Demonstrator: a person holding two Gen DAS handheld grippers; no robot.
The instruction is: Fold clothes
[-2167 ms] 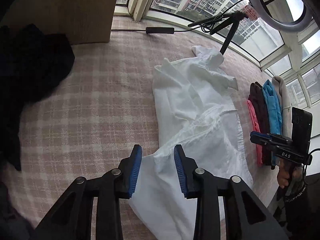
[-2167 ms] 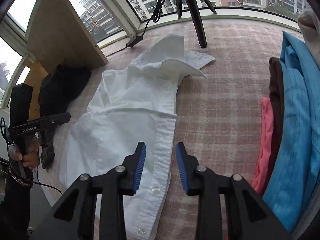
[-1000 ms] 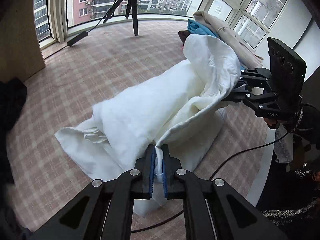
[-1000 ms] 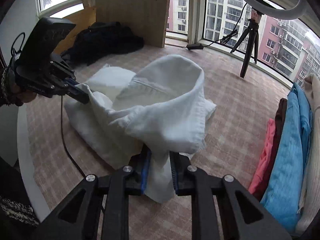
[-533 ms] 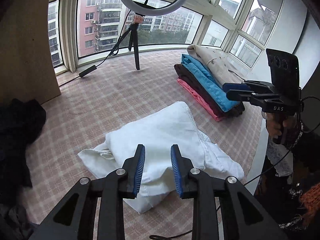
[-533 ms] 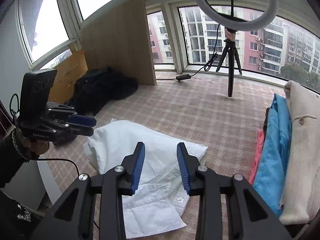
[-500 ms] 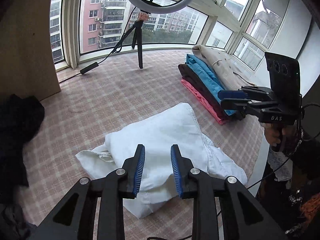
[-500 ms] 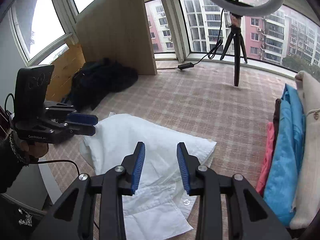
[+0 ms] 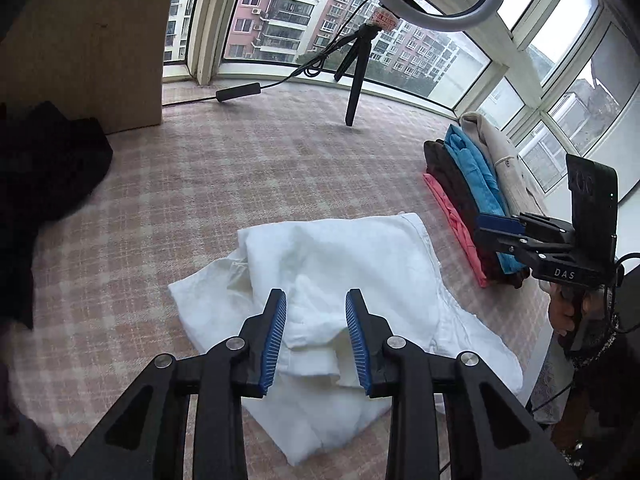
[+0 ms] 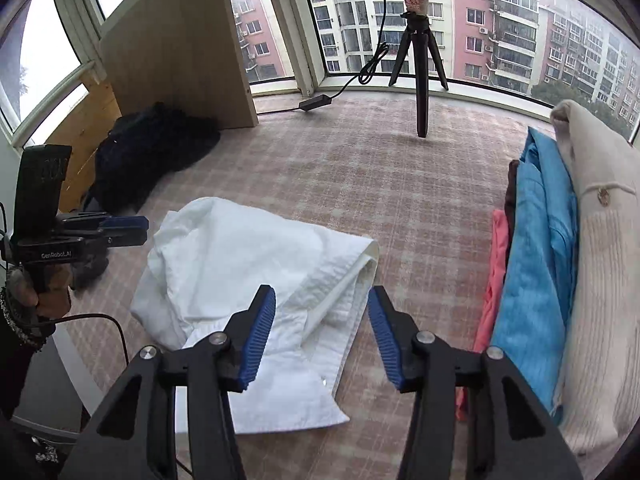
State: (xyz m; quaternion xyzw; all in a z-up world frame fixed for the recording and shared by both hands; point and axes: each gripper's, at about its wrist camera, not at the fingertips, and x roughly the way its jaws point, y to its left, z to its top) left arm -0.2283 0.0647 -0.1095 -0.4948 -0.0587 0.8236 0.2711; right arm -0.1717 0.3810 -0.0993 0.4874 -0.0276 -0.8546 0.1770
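Observation:
A white shirt (image 9: 344, 276) lies folded over in a loose heap on the pink checked cloth (image 9: 224, 184); it shows too in the right wrist view as the white shirt (image 10: 244, 264), collar edge toward the right. My left gripper (image 9: 316, 316) hovers open just above the shirt's near part, nothing between its blue pads. My right gripper (image 10: 322, 312) is open wider above the collar edge and holds nothing. The right gripper (image 9: 500, 226) appears at the right of the left wrist view, in a hand. The left gripper (image 10: 120, 224) appears at the left of the right wrist view.
A stack of folded clothes (image 10: 560, 264), pink, brown, blue and cream, lies to the right. A dark garment pile (image 10: 148, 152) sits by a wooden panel (image 10: 176, 52) at the left. A ring-light tripod (image 10: 420, 68) and its cable stand near the windows.
Both grippers let go of the white shirt, which dropped from a lifted drape into a folded heap. The right gripper has since opened wider and both views have moved closer to the shirt.

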